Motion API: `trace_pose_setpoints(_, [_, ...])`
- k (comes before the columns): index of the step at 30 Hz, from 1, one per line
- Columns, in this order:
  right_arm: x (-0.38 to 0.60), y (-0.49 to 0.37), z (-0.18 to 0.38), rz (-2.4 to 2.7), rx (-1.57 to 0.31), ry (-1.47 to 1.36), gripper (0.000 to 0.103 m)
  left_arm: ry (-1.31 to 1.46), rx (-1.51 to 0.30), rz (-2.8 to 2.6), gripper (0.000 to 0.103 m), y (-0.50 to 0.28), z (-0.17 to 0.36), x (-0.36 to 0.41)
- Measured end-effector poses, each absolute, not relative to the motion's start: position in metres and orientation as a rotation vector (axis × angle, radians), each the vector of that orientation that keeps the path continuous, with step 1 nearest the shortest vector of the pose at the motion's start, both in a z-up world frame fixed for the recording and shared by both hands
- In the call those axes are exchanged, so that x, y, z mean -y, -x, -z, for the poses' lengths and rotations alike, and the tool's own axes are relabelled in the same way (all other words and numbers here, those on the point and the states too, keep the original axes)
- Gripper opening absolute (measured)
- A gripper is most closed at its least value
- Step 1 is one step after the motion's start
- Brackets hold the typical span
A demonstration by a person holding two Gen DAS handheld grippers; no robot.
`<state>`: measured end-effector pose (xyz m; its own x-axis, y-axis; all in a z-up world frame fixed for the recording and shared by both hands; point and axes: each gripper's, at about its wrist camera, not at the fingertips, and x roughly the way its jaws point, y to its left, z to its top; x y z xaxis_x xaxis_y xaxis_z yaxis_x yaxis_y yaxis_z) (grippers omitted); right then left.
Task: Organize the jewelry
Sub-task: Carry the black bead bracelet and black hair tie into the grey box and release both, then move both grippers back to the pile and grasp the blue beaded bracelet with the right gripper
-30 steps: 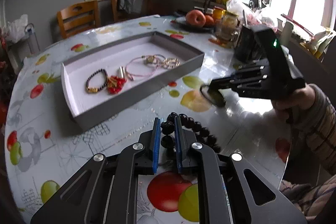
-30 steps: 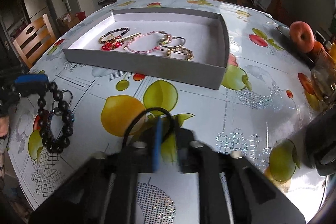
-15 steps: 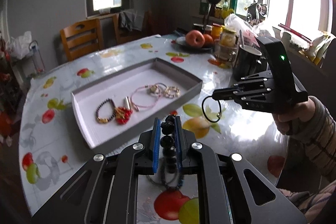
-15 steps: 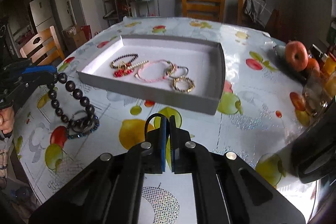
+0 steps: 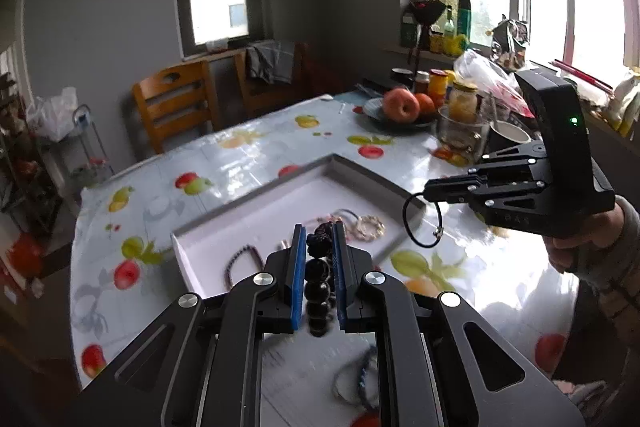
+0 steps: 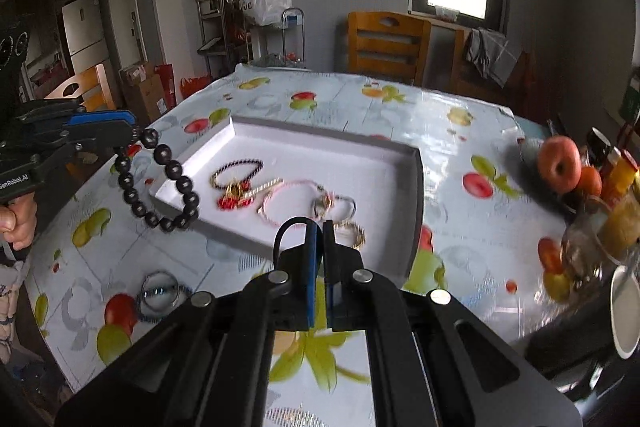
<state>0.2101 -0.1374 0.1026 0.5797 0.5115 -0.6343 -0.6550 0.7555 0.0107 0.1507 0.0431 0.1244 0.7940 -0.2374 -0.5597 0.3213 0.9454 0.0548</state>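
Note:
My left gripper point(image 5: 318, 231) is shut on a black bead bracelet point(image 5: 318, 283), held in the air near the grey tray's point(image 5: 384, 179) front edge; the bracelet hangs in a loop in the right wrist view point(image 6: 160, 183). My right gripper point(image 6: 320, 227) is shut on a thin black cord bracelet point(image 6: 286, 229), which dangles as a ring in the left wrist view point(image 5: 422, 221) over the tray's right corner. The tray point(image 6: 416, 187) holds several bracelets, among them a dark beaded one point(image 6: 238, 173), a pink one point(image 6: 292, 201) and a gold one point(image 6: 352, 231).
Two more bracelets point(image 6: 160, 293) lie on the fruit-print tablecloth in front of the tray, also seen in the left wrist view point(image 5: 356, 383). A plate of apples point(image 5: 404, 107), jars point(image 5: 464, 99) and a mug point(image 5: 508, 135) stand at the table's right. Wooden chairs point(image 6: 384, 43) surround the table.
Both grippers have lifted their bracelets off the table and risen, moving toward the tray. The bead bracelet now hangs free instead of lying on the cloth.

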Motion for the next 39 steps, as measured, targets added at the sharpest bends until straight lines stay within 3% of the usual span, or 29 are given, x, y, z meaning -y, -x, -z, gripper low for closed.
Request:
trace_pose_setpoints(8, [0.115,-0.238,-0.098,-0.699,-0.67,0.202,0.003,-0.143,-0.584,0.253,0.014,-0.186,-0.117,-0.047])
trace_pose_setpoints(21, [0.104,-0.283,-0.043,-0.653,-0.812,0.136,0.003,-0.111,-0.68,0.143,0.014,-0.221,-0.064,-0.076])
trace_pose_setpoints(36, [0.099,-0.284,-0.021,-0.614,-0.836,0.187,0.004,-0.059,-0.765,0.046,0.014,-0.236,-0.026,-0.103])
trace_pose_setpoints(39, [0.102,-0.282,-0.023,-0.61,-0.829,0.181,0.009,-0.066,-0.752,0.032,0.03,-0.232,-0.029,-0.101])
